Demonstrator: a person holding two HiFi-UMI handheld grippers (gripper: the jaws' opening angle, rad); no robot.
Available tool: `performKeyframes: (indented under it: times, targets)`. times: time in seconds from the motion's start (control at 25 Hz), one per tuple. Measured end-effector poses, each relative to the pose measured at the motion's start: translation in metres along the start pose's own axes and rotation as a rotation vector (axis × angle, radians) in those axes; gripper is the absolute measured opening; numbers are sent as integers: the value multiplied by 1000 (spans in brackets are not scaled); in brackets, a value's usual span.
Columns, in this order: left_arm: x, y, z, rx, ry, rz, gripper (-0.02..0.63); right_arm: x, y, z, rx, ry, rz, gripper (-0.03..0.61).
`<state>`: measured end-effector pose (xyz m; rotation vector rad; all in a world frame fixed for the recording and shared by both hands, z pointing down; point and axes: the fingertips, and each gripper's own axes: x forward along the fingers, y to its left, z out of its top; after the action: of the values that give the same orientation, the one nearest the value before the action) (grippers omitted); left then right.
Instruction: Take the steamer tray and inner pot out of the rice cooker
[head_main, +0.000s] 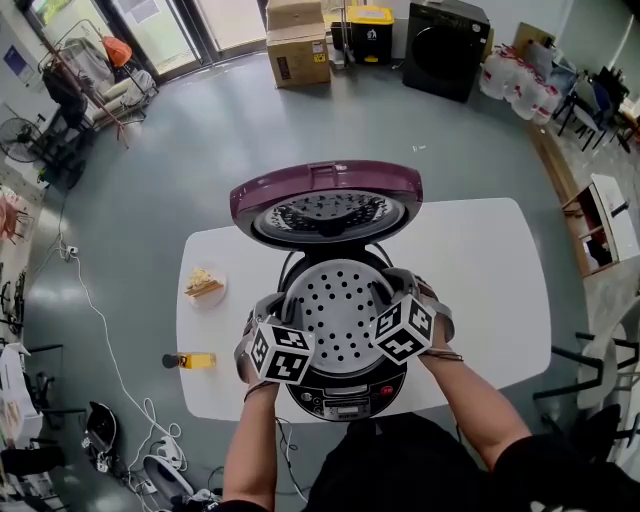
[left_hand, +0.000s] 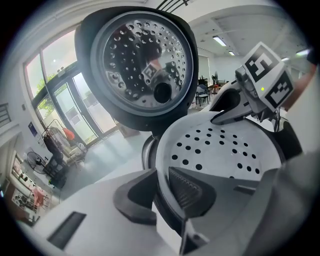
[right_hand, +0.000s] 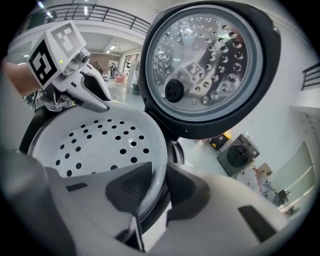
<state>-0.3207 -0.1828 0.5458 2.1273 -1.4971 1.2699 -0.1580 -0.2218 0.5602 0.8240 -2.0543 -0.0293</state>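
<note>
The fingers (left_hand: 187, 192) of the left gripper (left_hand: 161, 175) are pinching the near left rim of the steamer tray (head_main: 338, 310). One finger stands outside the white wall and the ribbed one inside it, with the rim between them. The fingers (right_hand: 130, 192) of the right gripper (right_hand: 159, 187) do the same on the opposite side: one is inside the tray, one outside, and the thin rim is squeezed between them.

The tray is not yet lifted, as far as I can judge. It sits level in the mouth of the rice cooker (head_main: 345, 395), which stands on the white bench (head_main: 480, 280). The dark red lid (head_main: 325, 190) is tilted back and fully open, so nothing stands over the tray and it can go straight up.

I think the grip on two opposite sides has a reason. The tray is wide, shallow and light, and it has no handle that I can see. A pinch on one side alone would probably let it tip or catch on the cooker's edge. Both grippers point downward and inward, so the fingers can reach over the rim without pushing the cooker.

The inner pot must lie under the tray. The perforated floor covers it, so I cannot see it clearly, and it can only come out after the tray. The task is therefore at its first step. The next move probably needs both hands to rise together and evenly.
</note>
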Motion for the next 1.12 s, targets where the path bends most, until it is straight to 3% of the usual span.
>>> performKeyframes:
  times: [0.48, 1.12]
  targets:
    - [-13, -2, 9, 7, -31, 1, 81, -17, -6, 7, -18, -28, -38, 91]
    - [-60, 17, 52, 40, -171, 59, 67, -62, -29, 46, -9, -130, -136, 81]
